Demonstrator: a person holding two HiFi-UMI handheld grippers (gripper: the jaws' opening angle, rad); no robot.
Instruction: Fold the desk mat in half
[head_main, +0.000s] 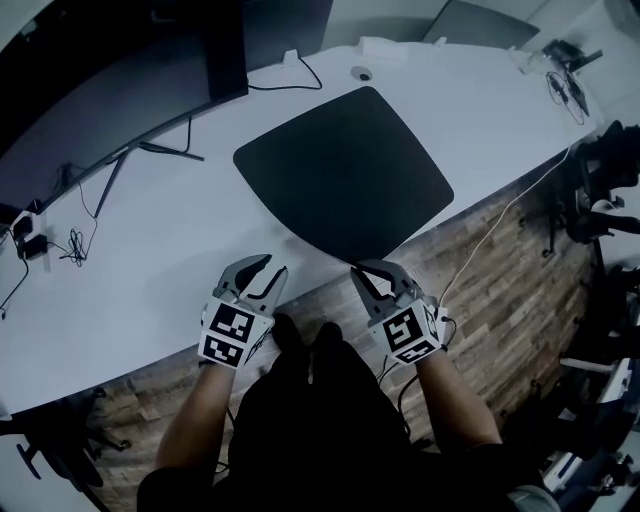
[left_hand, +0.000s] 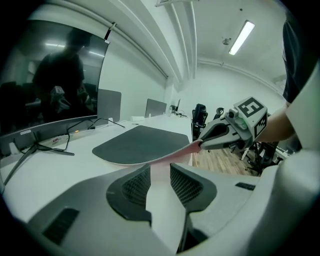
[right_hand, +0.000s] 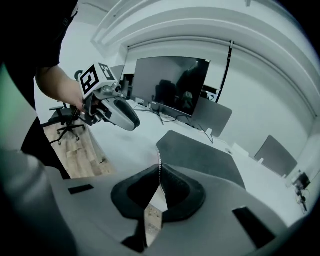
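The desk mat (head_main: 345, 170), dark with rounded corners, lies slantwise on the white desk (head_main: 150, 250), and its near corner reaches the desk's front edge. The right gripper (head_main: 372, 272) has that corner, its jaws closed on the mat's thin edge. In the right gripper view the edge runs as a fine line straight into the pinched pads. In the head view the jaws themselves cover the exact point of grip.

The left gripper view shows the mat's near edge raised off the desk, with a pale pinkish underside, while the far part lies flat. The left gripper (head_main: 265, 270) is just beside that edge, over bare desk, with its jaws a narrow way apart. A pale strip fills the gap. I cannot tell whether it is the mat's underside or the desk.

Behind the mat stands a monitor (head_main: 110, 80), cut off at the top left of the head view, with cables (head_main: 60, 240) trailing beside its stand. The wood floor (head_main: 500, 270) shows to the right. The dark gear along that edge is too dim to make out.
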